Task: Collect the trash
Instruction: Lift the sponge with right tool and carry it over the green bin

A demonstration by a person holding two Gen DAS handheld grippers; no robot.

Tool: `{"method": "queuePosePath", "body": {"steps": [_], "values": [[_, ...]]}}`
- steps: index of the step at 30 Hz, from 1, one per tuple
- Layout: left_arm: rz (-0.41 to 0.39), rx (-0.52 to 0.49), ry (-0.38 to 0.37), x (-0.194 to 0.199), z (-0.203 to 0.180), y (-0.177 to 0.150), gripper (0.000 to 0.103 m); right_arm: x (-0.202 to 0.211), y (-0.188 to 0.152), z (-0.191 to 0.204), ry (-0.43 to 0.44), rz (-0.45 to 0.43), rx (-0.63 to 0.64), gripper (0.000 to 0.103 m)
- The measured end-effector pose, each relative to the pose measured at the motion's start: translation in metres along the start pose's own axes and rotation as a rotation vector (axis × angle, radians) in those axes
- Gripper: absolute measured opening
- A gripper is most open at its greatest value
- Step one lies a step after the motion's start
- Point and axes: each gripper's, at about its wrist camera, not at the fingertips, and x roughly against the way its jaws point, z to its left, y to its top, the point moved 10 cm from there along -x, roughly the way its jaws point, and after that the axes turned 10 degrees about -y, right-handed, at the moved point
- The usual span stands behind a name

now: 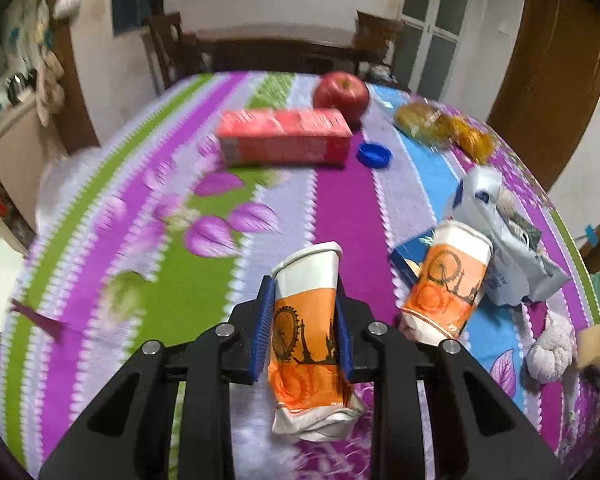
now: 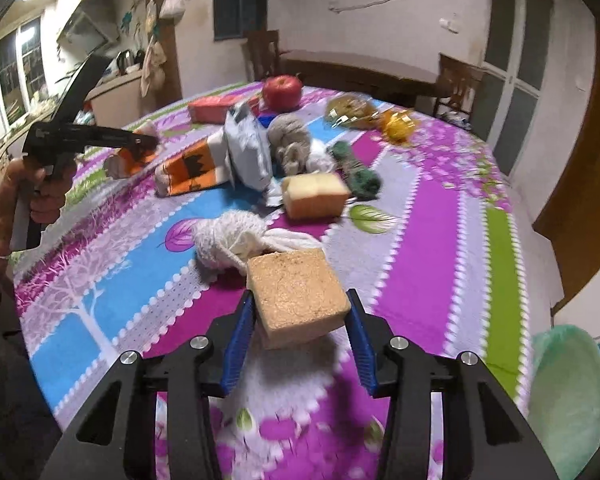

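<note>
My left gripper (image 1: 304, 316) is shut on a crushed orange-and-white paper cup (image 1: 306, 336) and holds it above the flowered tablecloth (image 1: 180, 216); the same gripper and cup show at the left of the right wrist view (image 2: 132, 152). A second crushed paper cup (image 1: 446, 280) lies on the cloth to its right, against a crumpled grey plastic packet (image 1: 504, 240). My right gripper (image 2: 300, 320) is shut on a brown sponge block (image 2: 296, 292), held above the table. The green trash bag (image 2: 568, 396) sits past the table's right edge.
On the table lie a red carton (image 1: 284, 136), a red apple (image 1: 340, 94), a blue cap (image 1: 374, 155), yellow wrappers (image 1: 444, 126), a second sponge (image 2: 314, 194), white yarn (image 2: 236, 240), grey yarn (image 2: 290, 142) and green yarn (image 2: 356, 168). Chairs stand behind.
</note>
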Motion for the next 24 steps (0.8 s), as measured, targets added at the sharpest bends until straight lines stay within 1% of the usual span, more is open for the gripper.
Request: {"method": "queuePosePath", "body": {"steps": [2,3,5,7,10,12,17,19,24], "values": [[-0.037,0.012,0.004,0.016,0.002,0.01,0.026,0.014,0.006,-0.008,-0.013,-0.029,-0.021,0.047],[-0.049,0.014,-0.001,0.022,0.001,0.015,0.026,0.025,0.013,-0.014,-0.029,-0.058,-0.035,0.047],[-0.084,-0.007,-0.015,0.036,-0.011,0.027,0.026,0.041,0.025,-0.022,-0.053,-0.102,-0.055,0.047],[-0.112,-0.055,-0.036,0.048,-0.032,0.038,0.026,0.062,0.04,-0.032,-0.088,-0.157,-0.072,0.047],[-0.138,-0.13,-0.071,0.058,-0.07,0.051,0.026,0.085,0.056,-0.048,-0.15,-0.207,-0.1,0.047],[-0.151,-0.171,-0.093,0.061,-0.095,0.059,0.026,0.098,0.062,-0.061,-0.177,-0.221,-0.134,0.047],[-0.167,-0.266,-0.18,0.06,-0.173,0.077,0.026,0.129,0.066,-0.103,-0.285,-0.242,-0.203,0.047],[-0.177,-0.32,-0.209,0.061,-0.209,0.08,0.026,0.141,0.062,-0.123,-0.334,-0.237,-0.227,0.047],[-0.178,-0.41,-0.262,0.057,-0.279,0.077,0.026,0.17,0.045,-0.165,-0.429,-0.215,-0.266,0.047]]}}
